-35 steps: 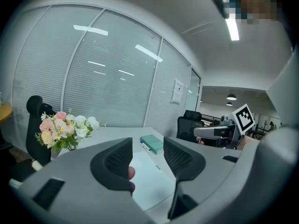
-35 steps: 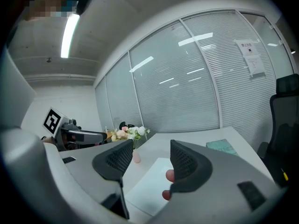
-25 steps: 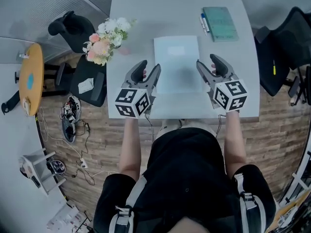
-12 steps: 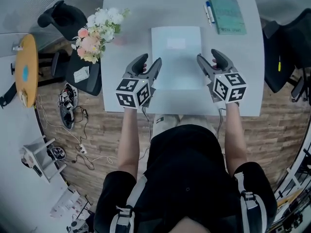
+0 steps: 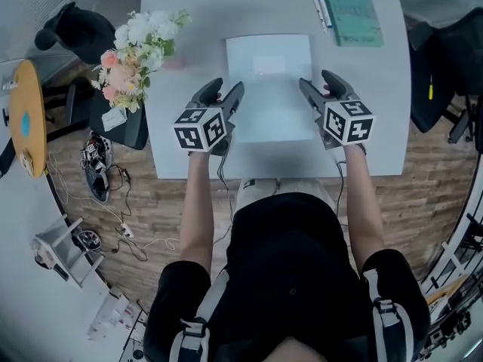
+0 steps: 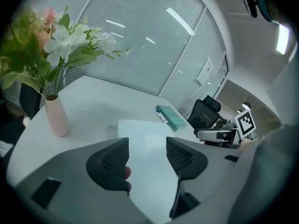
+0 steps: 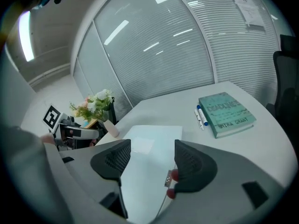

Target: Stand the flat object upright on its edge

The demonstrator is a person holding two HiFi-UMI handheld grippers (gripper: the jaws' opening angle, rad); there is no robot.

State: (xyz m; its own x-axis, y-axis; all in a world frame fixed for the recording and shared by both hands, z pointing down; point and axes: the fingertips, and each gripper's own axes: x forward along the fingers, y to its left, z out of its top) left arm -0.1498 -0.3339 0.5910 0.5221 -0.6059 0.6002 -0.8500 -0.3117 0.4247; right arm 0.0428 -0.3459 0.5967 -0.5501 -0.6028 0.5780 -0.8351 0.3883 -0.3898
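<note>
The flat white object (image 5: pixel 269 87) is seen lying flat on the table (image 5: pixel 189 21) between the left gripper (image 5: pixel 226 91) and the right gripper (image 5: pixel 317 83), whose jaws are opening with nothing between them; it is judged light, stiff and smooth, best pinched at opposite long edges.

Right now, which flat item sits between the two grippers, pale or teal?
The pale sheet, flat between the left gripper and right gripper; both jaws are opening, nothing held between them. The teal book lies apart, far right, beside pens.
</note>
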